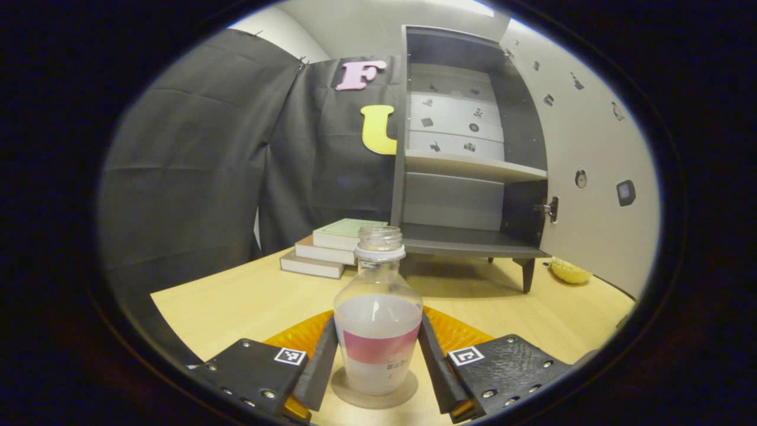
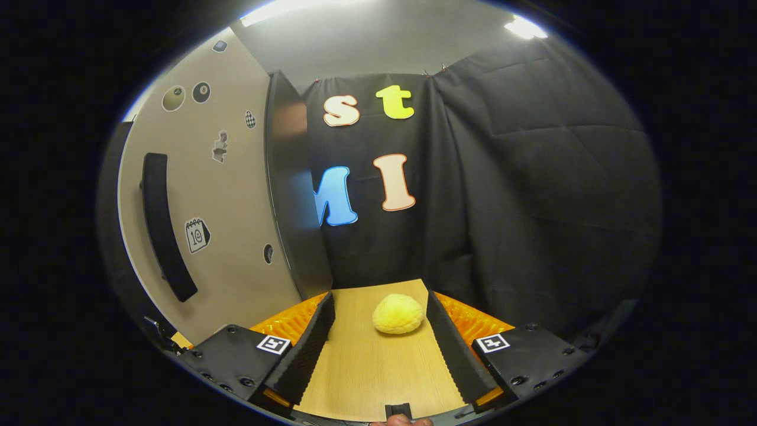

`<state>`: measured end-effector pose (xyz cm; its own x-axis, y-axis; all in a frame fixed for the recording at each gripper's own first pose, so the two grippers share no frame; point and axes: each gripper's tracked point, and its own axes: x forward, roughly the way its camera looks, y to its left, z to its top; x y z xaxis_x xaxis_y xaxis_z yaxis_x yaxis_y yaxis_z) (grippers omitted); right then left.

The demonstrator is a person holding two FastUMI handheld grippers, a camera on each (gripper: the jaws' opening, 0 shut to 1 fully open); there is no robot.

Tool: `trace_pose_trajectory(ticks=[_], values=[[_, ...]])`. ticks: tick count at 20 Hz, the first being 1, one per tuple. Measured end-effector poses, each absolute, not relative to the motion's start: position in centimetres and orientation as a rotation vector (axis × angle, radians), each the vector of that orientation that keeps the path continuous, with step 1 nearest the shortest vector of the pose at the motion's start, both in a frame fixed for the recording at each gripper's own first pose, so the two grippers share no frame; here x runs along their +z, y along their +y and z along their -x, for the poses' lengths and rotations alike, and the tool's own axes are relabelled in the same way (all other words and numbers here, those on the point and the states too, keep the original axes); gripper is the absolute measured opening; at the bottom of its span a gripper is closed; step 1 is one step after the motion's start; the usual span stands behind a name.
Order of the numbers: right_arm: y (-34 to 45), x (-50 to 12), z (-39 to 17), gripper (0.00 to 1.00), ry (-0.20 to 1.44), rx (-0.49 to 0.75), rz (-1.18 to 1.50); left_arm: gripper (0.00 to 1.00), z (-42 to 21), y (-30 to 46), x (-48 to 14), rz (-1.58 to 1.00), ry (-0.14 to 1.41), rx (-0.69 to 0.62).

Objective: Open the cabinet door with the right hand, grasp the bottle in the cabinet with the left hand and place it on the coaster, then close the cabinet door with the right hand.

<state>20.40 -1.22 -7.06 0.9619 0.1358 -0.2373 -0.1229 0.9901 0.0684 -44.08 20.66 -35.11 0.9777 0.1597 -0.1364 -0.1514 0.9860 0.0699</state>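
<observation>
In the left gripper view the round brown coaster (image 1: pixel 375 390) is mostly covered by the clear plastic bottle (image 1: pixel 378 319) standing upright on it, so just its rim shows around the base; the print on the bottle's pink band is too small to make out, and the bottle has no cap on its threaded neck. The left gripper (image 1: pixel 377 367) has a finger at each side of the bottle's lower body, very close or touching, though whether both press on it cannot be told from this angle. Behind, the grey two-shelf cabinet (image 1: pixel 467 177) stands on the light wooden table (image 1: pixel 236 296) with its pale door (image 1: pixel 591 171) swung wide open, the door's far edge cut off; a stack of books (image 1: pixel 331 248) lies to the cabinet's left, and a yellow bumpy lump (image 1: pixel 569 272) peeks out from behind the door, partly hidden. In the right gripper view the right gripper (image 2: pixel 378 355) is spread wide and empty above the table, the same lump (image 2: pixel 398 314) ahead between its fingers and apart from them, the door's outer face with its dark curved handle (image 2: pixel 165 228) to the left
</observation>
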Motion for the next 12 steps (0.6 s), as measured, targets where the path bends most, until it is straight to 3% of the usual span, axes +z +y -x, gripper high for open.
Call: trace_pose_trajectory(ticks=[8, 11, 12], values=[[0.5, -8.8, -19.5, 0.98, 0.284, 0.148, -0.054, 0.72, 44.6, 19.8, -35.8, -0.121, 0.181, 0.102], [1.4, -9.0, -19.5, 0.98, 0.288, 0.165, -0.042, 0.88, 45.0, 20.1, -34.4, -0.106, 0.159, 0.112], [1.6, -9.0, -19.5, 0.98, 0.288, 0.171, -0.04, 0.88, 45.0, 20.3, -33.8, -0.091, 0.146, 0.114]])
